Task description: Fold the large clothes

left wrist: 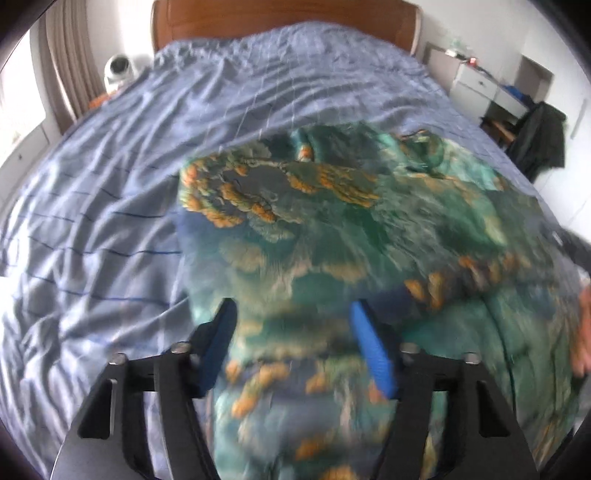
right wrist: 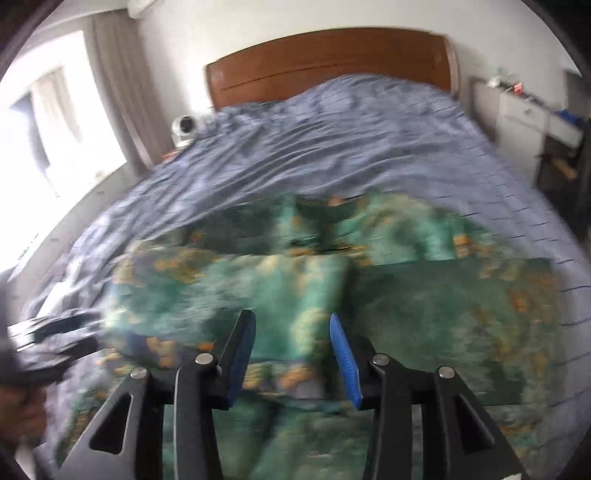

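A large green garment (left wrist: 332, 236) with orange print lies on the bed (left wrist: 110, 221), on its near half, well short of the headboard (left wrist: 280, 14), with one side already folded over the middle. It looks thin, soft and light, probably a little slippery; it should drape and slide rather than hold a crease, so it is best taken at a hem, a corner or a folded edge, where the layers can be pinched together. In the left wrist view, the left gripper (left wrist: 293, 332) hangs over the garment's near left part with its jaws about half apart; cloth shows between them, but the blur hides whether the pads (left wrist: 373, 350) touch it, and they do not seem to clamp it. In the right wrist view, the right gripper (right wrist: 291, 347) sits over the near middle of the garment, by the folded edge, with its jaws partly apart and nothing pinched; the cloth lies below them. No earlier fold line can be judged beyond that edge.
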